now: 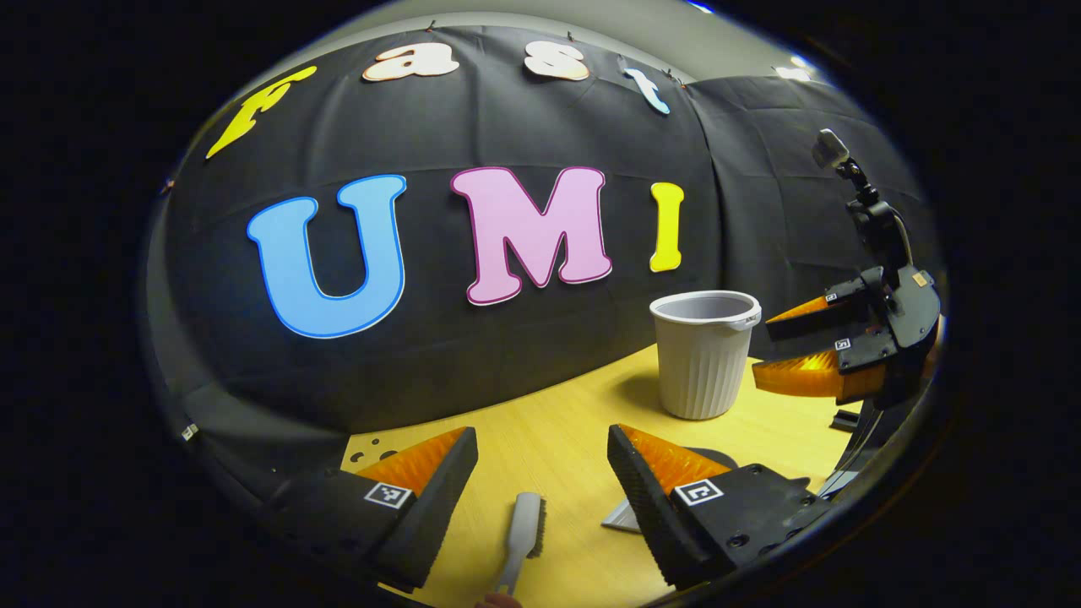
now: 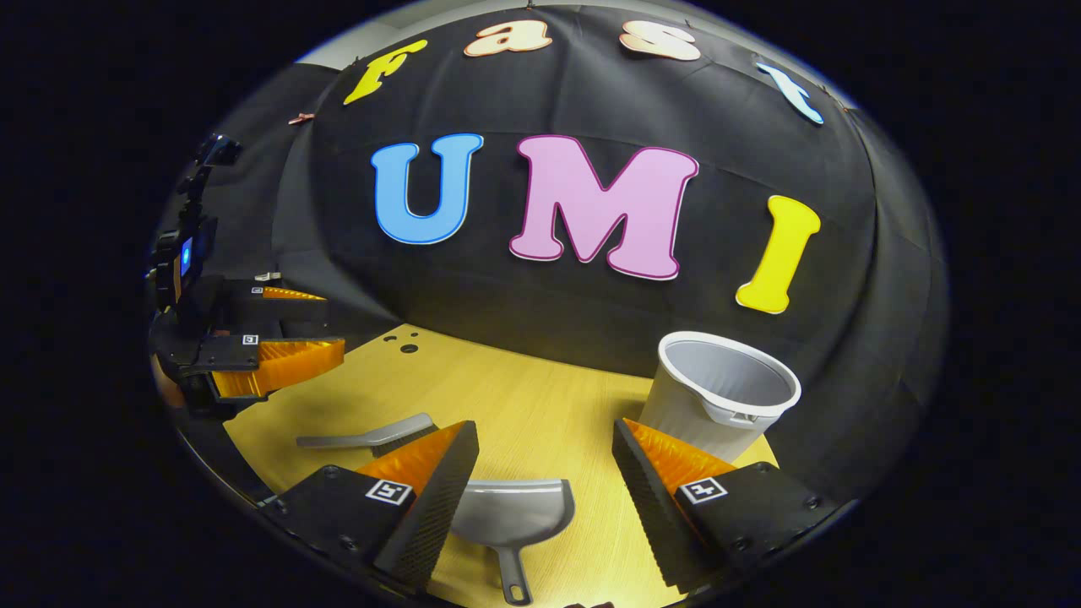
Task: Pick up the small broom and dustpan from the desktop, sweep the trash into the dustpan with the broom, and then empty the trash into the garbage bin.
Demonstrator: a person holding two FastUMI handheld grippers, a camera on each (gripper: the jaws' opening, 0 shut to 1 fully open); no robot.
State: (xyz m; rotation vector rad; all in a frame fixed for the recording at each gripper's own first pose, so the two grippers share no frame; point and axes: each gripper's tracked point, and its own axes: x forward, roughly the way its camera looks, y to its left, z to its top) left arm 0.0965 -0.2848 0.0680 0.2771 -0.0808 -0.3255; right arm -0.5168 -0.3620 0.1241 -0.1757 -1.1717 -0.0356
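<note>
1. The left hand-held gripper is held low over the wooden worktop, its two fingers spread wide with nothing between them.
2. In the left gripper view the small broom lies flat on the worktop below the gap between these fingers, touching neither, bristles toward the right.
3. The right hand-held gripper is also wide open and holds nothing; it hovers above the worktop, tilted down toward it.
4. In the right gripper view the grey dustpan lies flat between this gripper's fingers, handle pointing toward the camera, apart from both fingers.
5. The broom lies left of the dustpan, near it but not touching.
6. The pale ribbed bin stands upright at the back right of the worktop, near the black wall.
7. Each gripper appears from the other's camera, raised beside the worktop with fingers parted: right, left.
</note>
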